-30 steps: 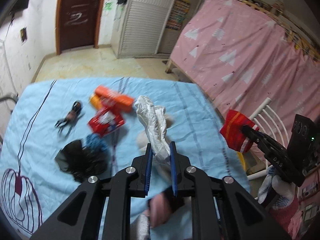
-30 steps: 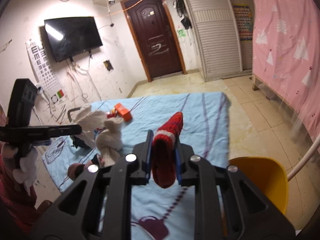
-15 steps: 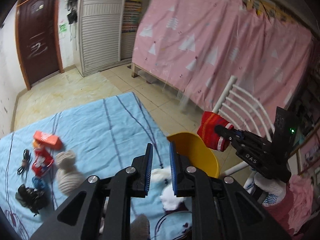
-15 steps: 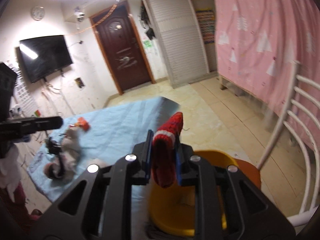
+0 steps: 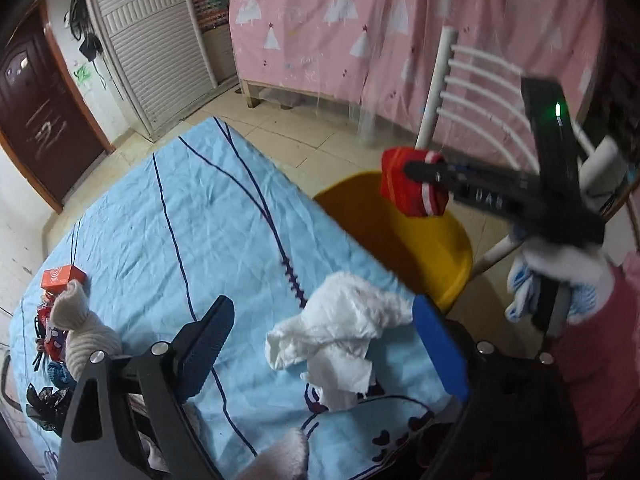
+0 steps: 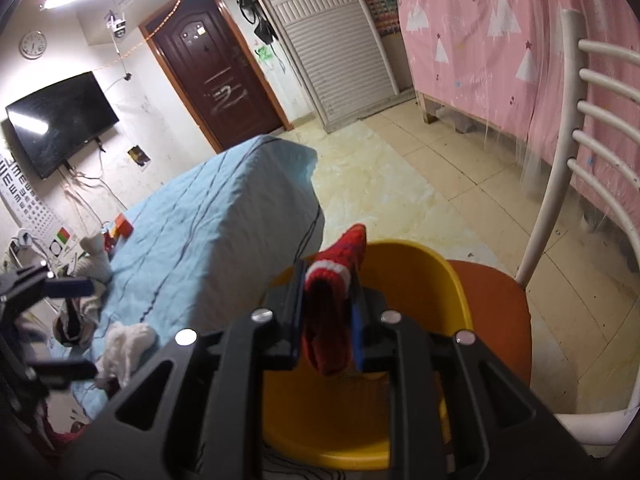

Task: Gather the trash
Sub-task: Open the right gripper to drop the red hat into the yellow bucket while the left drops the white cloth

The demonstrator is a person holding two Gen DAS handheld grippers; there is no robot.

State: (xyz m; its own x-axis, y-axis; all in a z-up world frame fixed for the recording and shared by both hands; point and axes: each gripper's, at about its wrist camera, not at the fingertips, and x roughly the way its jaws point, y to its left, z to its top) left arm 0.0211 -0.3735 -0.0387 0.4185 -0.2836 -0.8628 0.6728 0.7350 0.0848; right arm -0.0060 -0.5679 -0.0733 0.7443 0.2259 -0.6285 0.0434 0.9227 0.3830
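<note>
Left wrist: crumpled tissue (image 5: pixel 340 332) lies between spread hand-held gripper (image 5: pixel 320 334) fingers.

white tissue (image 5: pixel 344 320) crumpled on sheet, red sock (image 6: pixel 332 312) over bin (image 6: pixel 416 264)

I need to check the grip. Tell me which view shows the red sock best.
Right wrist view: the red sock sits close and centred, pinched in the right gripper. Left wrist view shows it smaller, off to the side, part hidden by a finger.
</note>
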